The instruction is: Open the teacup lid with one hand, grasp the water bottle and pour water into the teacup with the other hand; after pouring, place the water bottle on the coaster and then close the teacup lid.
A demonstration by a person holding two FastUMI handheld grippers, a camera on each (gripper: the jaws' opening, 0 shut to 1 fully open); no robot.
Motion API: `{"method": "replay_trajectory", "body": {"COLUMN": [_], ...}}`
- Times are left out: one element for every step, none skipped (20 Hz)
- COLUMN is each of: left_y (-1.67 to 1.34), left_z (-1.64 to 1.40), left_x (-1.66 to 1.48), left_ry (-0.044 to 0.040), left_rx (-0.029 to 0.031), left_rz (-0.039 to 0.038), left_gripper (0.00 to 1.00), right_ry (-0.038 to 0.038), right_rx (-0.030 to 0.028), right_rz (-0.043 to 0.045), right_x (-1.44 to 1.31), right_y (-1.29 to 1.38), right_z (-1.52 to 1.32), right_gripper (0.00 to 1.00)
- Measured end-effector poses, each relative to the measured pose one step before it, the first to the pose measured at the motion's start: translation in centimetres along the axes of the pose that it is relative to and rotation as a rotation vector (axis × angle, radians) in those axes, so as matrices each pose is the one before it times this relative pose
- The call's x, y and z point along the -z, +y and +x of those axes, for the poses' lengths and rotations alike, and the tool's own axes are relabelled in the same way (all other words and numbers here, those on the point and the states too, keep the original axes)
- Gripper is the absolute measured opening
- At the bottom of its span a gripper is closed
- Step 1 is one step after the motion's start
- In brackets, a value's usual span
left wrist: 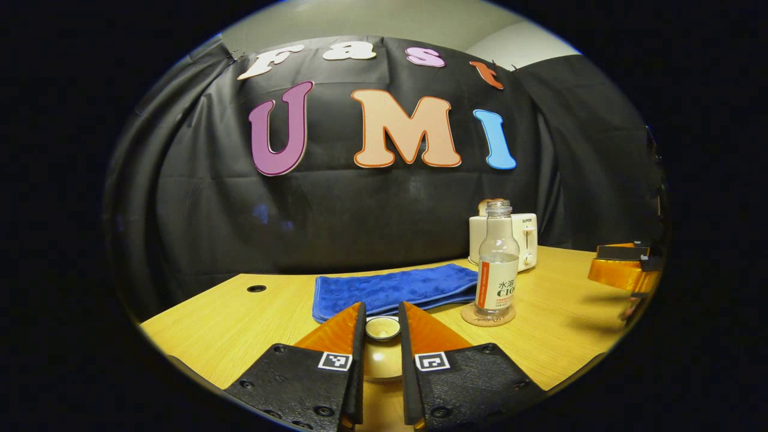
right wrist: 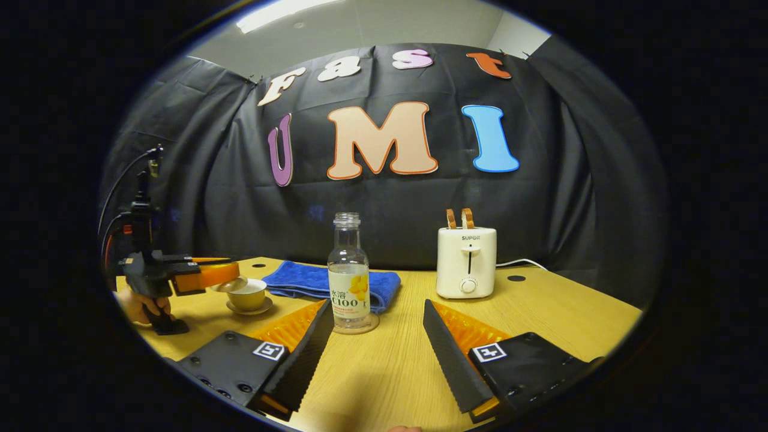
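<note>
My left gripper [left wrist: 381, 307] is shut on the knob of the teacup lid [left wrist: 383, 329], whose dome shows between the fingers. In the right gripper view the left gripper [right wrist: 223, 275] holds the lid [right wrist: 231, 284] tilted just above the cream teacup [right wrist: 247, 295] on its saucer [right wrist: 249, 311]. The clear, uncapped water bottle [right wrist: 348, 276] stands upright on the round coaster [right wrist: 359, 327], partly filled. My right gripper [right wrist: 377, 303] is open, a short way in front of the bottle and apart from it. From the left gripper view the bottle [left wrist: 497, 270] and coaster [left wrist: 487, 316] sit to the right, with the right gripper [left wrist: 624, 269] beyond.
A folded blue towel [left wrist: 390, 291] lies on the wooden table [right wrist: 540, 312] behind the cup and bottle. A white toaster [right wrist: 467, 262] with bread in it stands at the back right. A hand [right wrist: 139, 307] grips the left gripper's handle.
</note>
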State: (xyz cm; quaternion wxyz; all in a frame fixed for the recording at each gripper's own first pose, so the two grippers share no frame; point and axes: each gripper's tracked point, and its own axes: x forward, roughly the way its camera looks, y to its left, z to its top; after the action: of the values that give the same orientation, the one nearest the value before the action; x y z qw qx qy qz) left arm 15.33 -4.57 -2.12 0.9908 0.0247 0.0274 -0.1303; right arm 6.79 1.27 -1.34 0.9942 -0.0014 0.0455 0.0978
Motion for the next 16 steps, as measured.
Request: {"method": "replay_trajectory", "body": {"left_y": [-0.053, -0.099, 0.010, 0.175, 0.120, 0.143, 0.152, -0.069, -0.066, 0.079, 0.088, 0.086, 0.128, 0.000, 0.011, -0.041], "left_z": [0.320, 0.382, 0.442, 0.456, 0.271, 0.331, 0.155, 0.124, 0.046, 0.007, -0.073, -0.025, -0.059, 0.056, 0.029, -0.012], "left_x": [0.016, -0.123, 0.338, 0.152, -0.030, 0.130, -0.121, -0.014, 0.079, 0.022, -0.034, -0.112, -0.088, 0.147, 0.021, 0.120], "left_ry": [-0.00022, -0.00321, 0.00739, 0.00373, 0.00130, 0.00462, -0.00279, -0.00083, 0.00512, 0.00122, -0.00343, -0.00309, -0.00220, 0.00133, 0.00267, 0.00672], "left_rx": [0.00224, 0.00707, 0.00200, -0.00323, -0.00183, -0.00306, -0.00423, -0.00185, -0.00022, -0.00213, -0.00343, -0.00304, -0.00699, -0.00101, -0.00201, -0.00284], "left_rz": [0.00272, -0.00095, -0.00746, -0.00952, -0.00759, -0.00930, -0.00477, 0.00333, 0.00372, 0.00122, -0.00263, -0.00228, -0.00127, 0.00084, 0.00177, 0.00421], "left_gripper": [0.24, 0.23, 0.23, 0.23, 0.24, 0.23, 0.23, 0.24, 0.23, 0.24, 0.24, 0.24, 0.24, 0.24, 0.24, 0.24], "right_ry": [0.00037, 0.00038, 0.00150, -0.00092, 0.00036, 0.00019, -0.00029, -0.00078, 0.00021, -0.00022, -0.00014, -0.00005, -0.00028, -0.00008, 0.00044, 0.00127], "right_rx": [-0.00169, -0.00460, 0.00043, -0.00296, -0.00214, -0.00429, -0.00171, -0.00064, -0.00136, -0.00094, -0.00027, -0.00009, -0.00034, -0.00006, 0.00005, -0.00048], "right_rz": [0.00032, 0.00066, -0.00040, 0.00018, 0.00069, -0.00028, 0.00048, 0.00029, 0.00062, 0.00006, 0.00021, 0.00047, 0.00012, 0.00030, 0.00031, 0.00008], "right_x": [0.110, -0.024, 0.039, -0.016, -0.020, 0.005, 0.037, -0.097, 0.096, 0.054, -0.023, 0.062, -0.026, 0.044, 0.027, 0.049], "right_y": [-0.072, 0.017, -0.063, -0.025, 0.063, -0.019, -0.040, -0.051, 0.023, -0.039, 0.001, 0.027, -0.005, -0.009, 0.002, 0.024], "right_z": [-0.326, -0.247, -0.259, -0.181, -0.321, -0.063, -0.019, -0.098, 0.010, 0.116, -0.005, 0.016, -0.051, 0.080, 0.033, -0.053], "right_gripper": [1.00, 0.96, 0.96, 0.96, 0.96, 0.96, 0.96, 0.91, 0.91, 0.96, 0.96, 0.96, 0.91, 0.92, 0.96, 0.96]}}
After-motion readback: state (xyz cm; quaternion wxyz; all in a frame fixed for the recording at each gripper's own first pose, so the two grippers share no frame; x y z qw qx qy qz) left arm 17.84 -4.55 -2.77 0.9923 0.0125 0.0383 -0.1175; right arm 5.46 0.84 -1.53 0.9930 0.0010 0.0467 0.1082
